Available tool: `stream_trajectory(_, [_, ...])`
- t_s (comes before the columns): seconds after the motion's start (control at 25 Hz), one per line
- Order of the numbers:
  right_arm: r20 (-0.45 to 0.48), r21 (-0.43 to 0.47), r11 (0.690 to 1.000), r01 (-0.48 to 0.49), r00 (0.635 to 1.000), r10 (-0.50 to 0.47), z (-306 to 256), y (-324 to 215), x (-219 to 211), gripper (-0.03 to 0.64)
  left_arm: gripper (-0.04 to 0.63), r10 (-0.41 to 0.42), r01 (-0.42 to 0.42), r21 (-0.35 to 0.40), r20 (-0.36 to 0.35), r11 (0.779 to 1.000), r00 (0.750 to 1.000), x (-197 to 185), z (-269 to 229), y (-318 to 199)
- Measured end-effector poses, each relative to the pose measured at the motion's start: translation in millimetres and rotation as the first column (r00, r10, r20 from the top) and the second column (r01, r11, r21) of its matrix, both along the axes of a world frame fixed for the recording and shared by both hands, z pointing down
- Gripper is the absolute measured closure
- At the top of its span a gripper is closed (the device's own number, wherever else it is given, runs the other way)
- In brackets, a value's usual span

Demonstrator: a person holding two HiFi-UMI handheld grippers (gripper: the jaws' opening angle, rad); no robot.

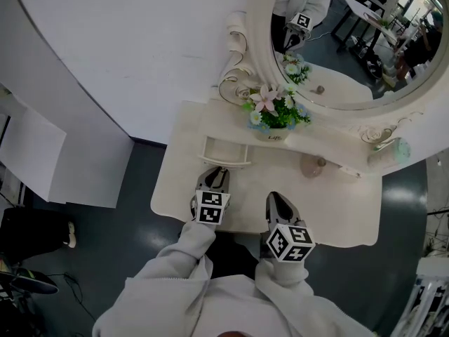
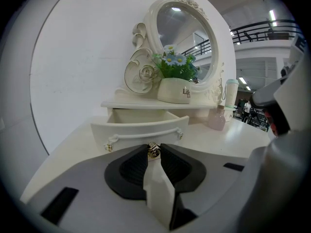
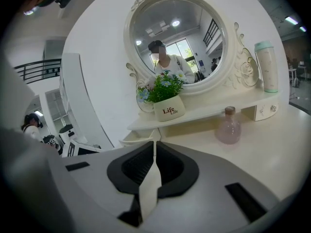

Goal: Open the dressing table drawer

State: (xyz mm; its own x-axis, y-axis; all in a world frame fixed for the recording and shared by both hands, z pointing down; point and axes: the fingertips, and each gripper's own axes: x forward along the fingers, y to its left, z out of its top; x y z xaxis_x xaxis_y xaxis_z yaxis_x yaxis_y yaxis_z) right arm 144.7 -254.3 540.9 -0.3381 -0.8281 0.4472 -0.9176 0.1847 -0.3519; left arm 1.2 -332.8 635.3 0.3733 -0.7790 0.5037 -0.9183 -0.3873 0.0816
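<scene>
Drawer sits under the left end of the shelf, its front pulled clear of the housing and its interior showing.

Left gripper: jaws nipped on the small brass knob at front centre, only a narrow gap between them.

Right gripper: jaws pressed together, nothing in them, hovering over the tabletop.

Pull: keep it straight along the drawer's line and level (a skewed tug would likely bind it or slip off the knob).

Room: bare tabletop runs toward the near edge. The pink bottle stands well apart to the right.
</scene>
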Motion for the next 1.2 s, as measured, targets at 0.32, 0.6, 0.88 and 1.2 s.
stream_trajectory(0.32, [0.002, -0.005, 1.000, 0.008, 1.000, -0.007, 0, 5, -3, 0.575, 0.500, 0.000, 0.000, -0.001, -0.003, 1.000, 1.000, -2, -2, 7])
stream_trajectory(0.6, [0.006, -0.005, 1.000, 0.014, 1.000, -0.014, 1, 8, -6, 0.575, 0.499, 0.008, -0.008, -0.004, 0.007, 1.000, 1.000, -4, -2, 11])
stream_trajectory(0.88, [0.008, -0.001, 1.000, 0.020, 1.000, -0.020, 0, 11, -9, 0.575, 0.499, 0.016, -0.017, -0.017, -0.008, 1.000, 1.000, -5, -2, 16])
stream_trajectory(1.2, [0.011, 0.002, 1.000, 0.028, 1.000, -0.028, -2, 15, -14, 0.575, 0.495, 0.031, -0.033, -0.046, -0.036, 0.998, 0.999, -7, 0, 19])
